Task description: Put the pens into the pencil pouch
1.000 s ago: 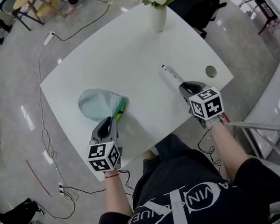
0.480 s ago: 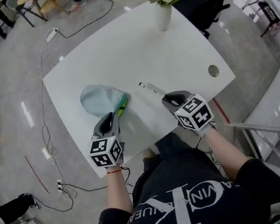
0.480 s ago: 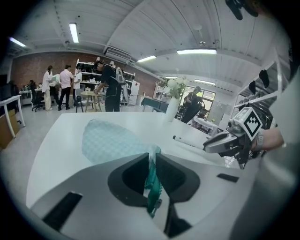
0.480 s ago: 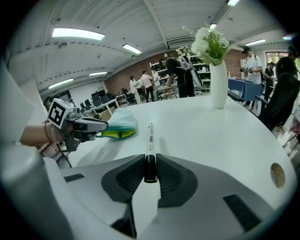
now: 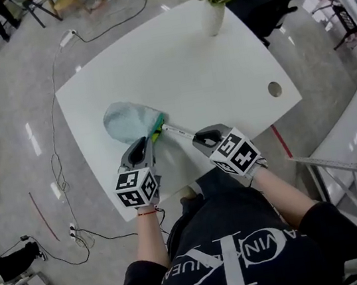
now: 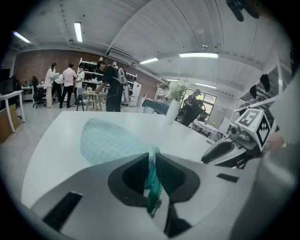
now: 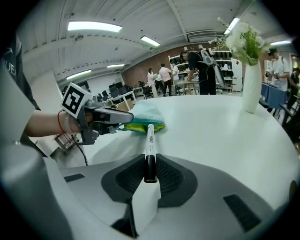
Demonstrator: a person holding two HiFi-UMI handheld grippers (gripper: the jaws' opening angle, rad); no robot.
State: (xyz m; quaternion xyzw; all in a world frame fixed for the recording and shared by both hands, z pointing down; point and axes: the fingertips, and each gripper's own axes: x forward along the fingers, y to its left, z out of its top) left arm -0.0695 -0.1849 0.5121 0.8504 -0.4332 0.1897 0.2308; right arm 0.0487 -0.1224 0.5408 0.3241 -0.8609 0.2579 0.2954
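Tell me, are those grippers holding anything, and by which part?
The right gripper holds a white pen by its black end. The left gripper pinches the pencil pouch by its green zipper edge at the opening.

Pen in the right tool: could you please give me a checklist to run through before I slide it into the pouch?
1. Right tool grips the pen: ok, jaws shut on its black end.
2. Left tool holds the pouch: ok, clamped on the teal zipper edge.
3. Pouch mouth open: ok, yellow-green lining shows.
4. Pen aimed at the mouth: ok, the barrel points straight at it.
5. Pen tip inside the mouth: cannot tell.
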